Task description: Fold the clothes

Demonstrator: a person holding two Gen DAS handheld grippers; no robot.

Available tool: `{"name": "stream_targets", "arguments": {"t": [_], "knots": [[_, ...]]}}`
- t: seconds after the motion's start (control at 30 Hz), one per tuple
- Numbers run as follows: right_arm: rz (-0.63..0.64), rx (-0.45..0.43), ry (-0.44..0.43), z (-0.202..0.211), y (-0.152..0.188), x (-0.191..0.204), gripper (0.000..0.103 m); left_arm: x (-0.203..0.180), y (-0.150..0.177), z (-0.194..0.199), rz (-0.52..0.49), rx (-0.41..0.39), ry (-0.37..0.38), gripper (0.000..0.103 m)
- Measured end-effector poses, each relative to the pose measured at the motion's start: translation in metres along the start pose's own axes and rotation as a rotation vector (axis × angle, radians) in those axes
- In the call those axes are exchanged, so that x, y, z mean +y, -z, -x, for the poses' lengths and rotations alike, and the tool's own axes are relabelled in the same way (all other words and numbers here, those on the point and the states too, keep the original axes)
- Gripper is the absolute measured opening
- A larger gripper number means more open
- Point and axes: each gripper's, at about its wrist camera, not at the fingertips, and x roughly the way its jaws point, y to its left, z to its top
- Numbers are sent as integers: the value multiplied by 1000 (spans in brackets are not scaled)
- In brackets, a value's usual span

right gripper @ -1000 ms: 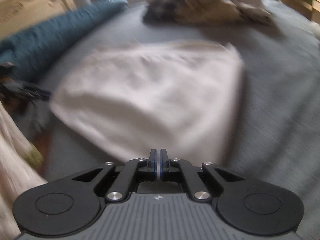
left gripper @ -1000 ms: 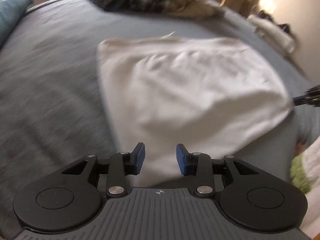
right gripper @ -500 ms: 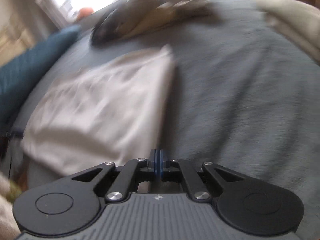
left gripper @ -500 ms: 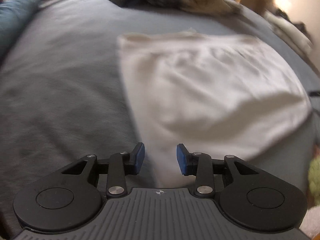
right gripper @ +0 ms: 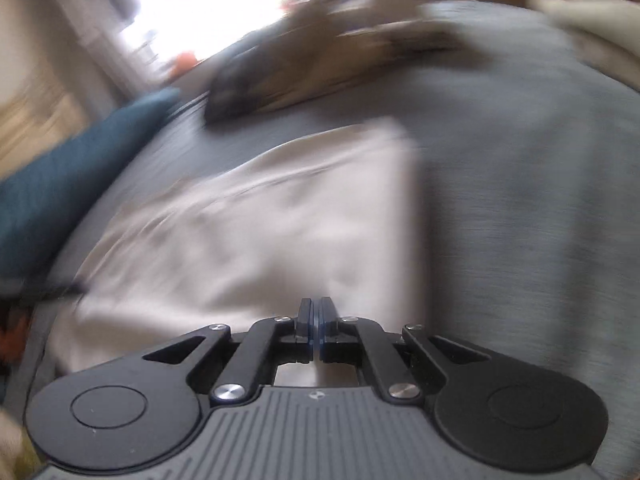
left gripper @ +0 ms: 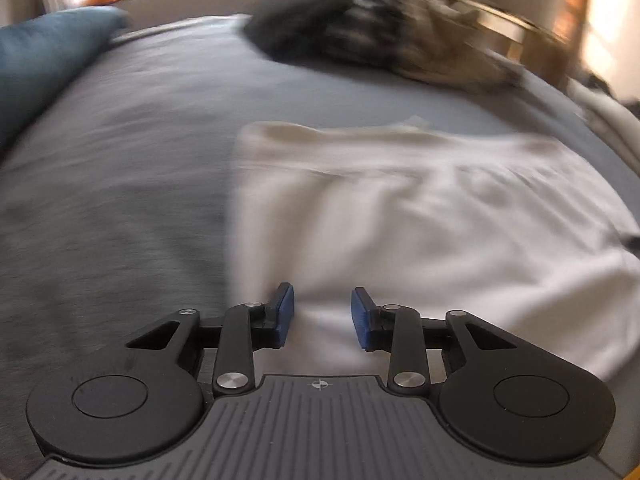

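Garment: white garment point(left gripper: 420, 220) spread flat on the grey bed point(left gripper: 140, 160), already squared into a broad rectangle with straight side edges; type not clear through the blur.
Progress: judged partway; at least one more fold likely needed before it counts as finished.
Left over: heap of dark and checked clothes point(left gripper: 360, 40) at the far end of the bed, not yet folded.
Left tongs point(left gripper: 322, 316): partly apart, nothing between the blue pads; poised over the garment's near left corner, angled down at the bed.
Right tongs point(right gripper: 316, 322): pressed together, empty; aimed down over the near edge by the garment's right side.
Surroundings: teal pillow point(left gripper: 44, 64) at the bed's left side.
Contact: neither tool gripping cloth.
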Motion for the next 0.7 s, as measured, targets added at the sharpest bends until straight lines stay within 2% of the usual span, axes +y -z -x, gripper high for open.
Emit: {"name": "stream_targets", "arguments": {"t": [0.03,0.07,0.17,0.3,0.33,0.37,0.43,0.53,0.6,0.63,0.7], "knots": [[-24,-16,11,3,-2,-3,2,4,-2,3,-8,-12,-46,34],[-33,-33,-2,4,-4,0,2,6,-6,6,13,-34,-49,34],[-15,-48,-80,-4,-7,24,2,-3,-18,8,86,-81,64,34],[73,17,-204,-47,-1,68,2,-46,-28,-24,22,-22,159,34],[89,23,-212,-56,0,74,2,-53,-29,-35,2,-2,138,34],[99,25,-206,-63,0,75,2,-54,-29,-44,-7,6,96,34],[74,10,-168,-64,-4,61,2,-38,-27,-48,51,-12,67,35],[-48,-38,-119,-48,-16,16,0,-7,-31,-48,123,-26,23,34],[-87,-81,-37,-37,-24,1,1,6,-35,-45,128,-29,-10,34],[-94,-98,-26,-34,-27,0,1,6,-37,-42,133,-36,-5,34],[-107,-123,-65,-30,-30,4,2,4,-40,-35,142,-54,15,35]]}}
